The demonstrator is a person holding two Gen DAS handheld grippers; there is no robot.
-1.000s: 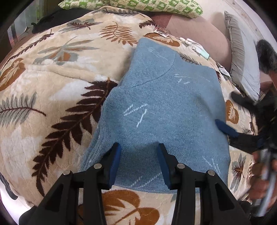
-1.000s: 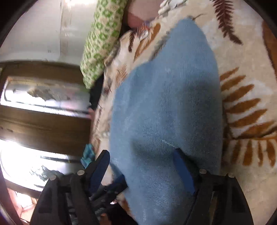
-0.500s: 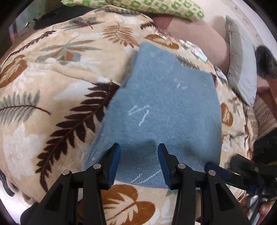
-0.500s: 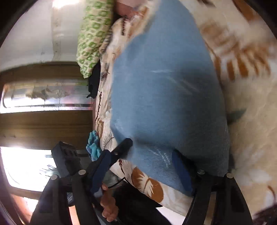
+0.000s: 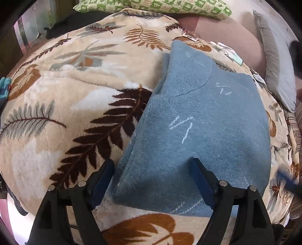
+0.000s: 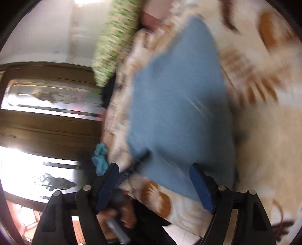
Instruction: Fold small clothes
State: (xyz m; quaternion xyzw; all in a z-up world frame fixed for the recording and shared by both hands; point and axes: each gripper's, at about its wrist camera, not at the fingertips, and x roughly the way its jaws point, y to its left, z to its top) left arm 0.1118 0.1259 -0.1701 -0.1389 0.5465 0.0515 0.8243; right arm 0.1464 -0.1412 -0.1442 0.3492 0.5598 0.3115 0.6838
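Observation:
A blue knit garment (image 5: 200,124) with faint white dashes lies folded flat on the leaf-patterned blanket (image 5: 79,98). It also shows, blurred, in the right wrist view (image 6: 179,105). My left gripper (image 5: 152,176) is open, its jaws straddling the garment's near left corner, just above the cloth. My right gripper (image 6: 153,181) is open over the garment's near edge, holding nothing. A blurred blue fingertip (image 5: 286,179) of the right gripper shows at the left wrist view's right edge. The left gripper and the hand holding it (image 6: 120,207) show low in the right wrist view.
A green patterned pillow (image 5: 154,7) lies at the far end of the bed, and a grey pillow (image 5: 277,66) at the far right. Small white items (image 5: 224,49) lie beyond the garment. A wooden cabinet with glass panels (image 6: 47,113) stands beside the bed.
My left gripper has opened wider and shifted left to the garment's near left corner. My right gripper has swung back off the garment's side toward its near edge; its view is motion-blurred.

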